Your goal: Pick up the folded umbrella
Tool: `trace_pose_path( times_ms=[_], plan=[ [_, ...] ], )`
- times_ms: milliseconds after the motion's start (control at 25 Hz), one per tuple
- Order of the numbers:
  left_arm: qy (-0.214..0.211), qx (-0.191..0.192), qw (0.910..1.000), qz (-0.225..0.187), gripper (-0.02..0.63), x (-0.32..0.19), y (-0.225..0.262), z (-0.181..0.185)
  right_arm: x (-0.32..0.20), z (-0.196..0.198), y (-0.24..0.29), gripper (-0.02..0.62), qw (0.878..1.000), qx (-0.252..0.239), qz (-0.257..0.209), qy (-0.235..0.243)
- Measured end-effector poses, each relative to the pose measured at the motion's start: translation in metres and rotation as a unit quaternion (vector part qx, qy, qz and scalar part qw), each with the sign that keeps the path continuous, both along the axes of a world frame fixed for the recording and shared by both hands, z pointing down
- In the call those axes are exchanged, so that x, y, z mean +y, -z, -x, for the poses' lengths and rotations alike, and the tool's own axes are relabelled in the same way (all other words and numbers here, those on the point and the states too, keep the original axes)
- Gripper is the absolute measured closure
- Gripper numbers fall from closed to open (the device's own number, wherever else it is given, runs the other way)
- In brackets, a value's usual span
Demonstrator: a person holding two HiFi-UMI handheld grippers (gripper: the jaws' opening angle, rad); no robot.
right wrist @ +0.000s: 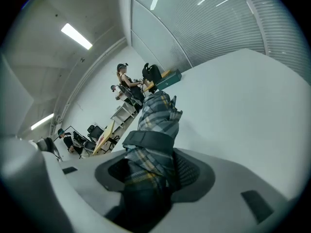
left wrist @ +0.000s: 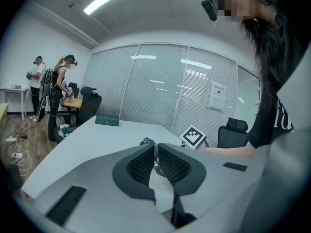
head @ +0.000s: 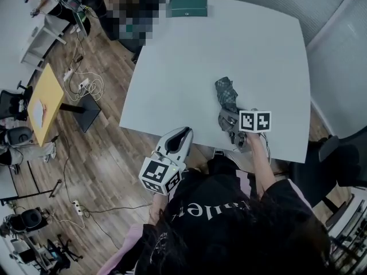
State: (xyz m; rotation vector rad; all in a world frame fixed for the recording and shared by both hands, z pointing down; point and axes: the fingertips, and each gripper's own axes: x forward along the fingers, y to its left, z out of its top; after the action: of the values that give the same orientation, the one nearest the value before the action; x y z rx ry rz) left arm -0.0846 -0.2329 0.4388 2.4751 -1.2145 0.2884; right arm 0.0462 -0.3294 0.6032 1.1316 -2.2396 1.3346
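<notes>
1. Far left in the head view it's wood-plank floor [head: 109, 153] with loose cables on it, plus one yellow desk [head: 47, 93], cut off by the picture's edge.
2. My left gripper [head: 182, 134] hangs off the table's near edge, over the floor. It has a smooth pale shell and one marker cube [head: 160, 175]. The jaws are pressed together: the two ribbed black pads [left wrist: 141, 165] meet at their tips with nothing between them.
3. The table [head: 229, 39] is pale and matte with rounded corners. One flat dark green box [head: 187, 6] sits at its far edge.
4. There's one folded umbrella [head: 226, 93], near the table's near-right edge. It's soft, crumpled plaid cloth, grey-green with thin yellow lines, and one dark strap [right wrist: 148, 141] is wrapped round it. From my left gripper's view it's mostly hidden behind the pads.
5. My right gripper [head: 230, 122], with a second marker cube [head: 254, 121], is pinching that umbrella, a ribbed pad on each side of the cloth. The end inside the jaws is hidden. I can't tell whether the far tip touches the tabletop.
</notes>
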Motion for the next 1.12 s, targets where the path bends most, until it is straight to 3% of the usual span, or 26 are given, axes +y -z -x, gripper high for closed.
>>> trace_pose_path(
  times_ms=[640, 920, 1120],
  plan=[
    [-0.021, 0.015, 0.9992, -0.029, 0.578, 0.098, 0.016, 0.080, 0.121, 0.067, 0.104, 0.371, 0.995, -0.058, -0.079, -0.038],
    [-0.036, 0.030, 0.9987, -0.017, 0.578, 0.134, 0.004, 0.099, 0.173, 0.089, 0.124, 0.371, 0.992, -0.080, -0.084, -0.056],
    [-0.046, 0.044, 0.9979, -0.010, 0.578, 0.147, -0.002, 0.101, 0.201, 0.091, 0.120, 0.371, 0.994, -0.059, -0.074, -0.060]
  ],
)
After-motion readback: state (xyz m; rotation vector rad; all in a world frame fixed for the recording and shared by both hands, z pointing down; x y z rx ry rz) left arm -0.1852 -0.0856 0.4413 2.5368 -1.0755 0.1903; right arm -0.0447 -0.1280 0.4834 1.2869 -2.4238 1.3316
